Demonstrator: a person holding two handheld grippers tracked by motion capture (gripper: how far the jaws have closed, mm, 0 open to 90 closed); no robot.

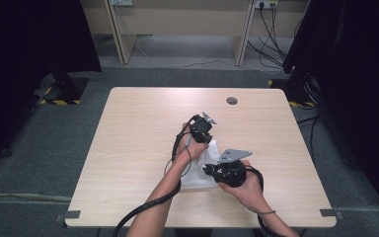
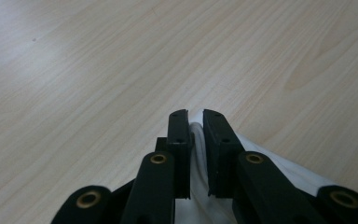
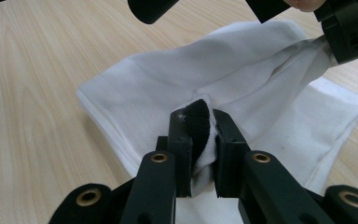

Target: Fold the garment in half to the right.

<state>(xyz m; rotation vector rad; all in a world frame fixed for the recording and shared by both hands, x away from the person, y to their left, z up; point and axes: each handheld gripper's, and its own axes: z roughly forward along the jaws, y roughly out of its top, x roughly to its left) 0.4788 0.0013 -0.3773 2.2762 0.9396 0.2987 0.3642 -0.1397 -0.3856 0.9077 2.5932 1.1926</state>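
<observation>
Two tools, both clenched on the white cloth (image 1: 203,167) lying mid-tabletop (image 1: 138,128): my left tool (image 2: 195,117) pinches an edge, my right tool (image 3: 199,116) a bunched fold. Pulling apart unevenly could slip fabric from either grip.

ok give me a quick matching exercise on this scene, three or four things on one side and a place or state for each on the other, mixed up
Things:
1. left tongs
2. right tongs
3. white folded cloth
4. small round grey cap

Places or states:
A. lies on the light wooden table
B. set in the table's far part
C. clamped on a cloth edge only
D. clamped on cloth with a black patch

Pairs: 1-C, 2-D, 3-A, 4-B
</observation>
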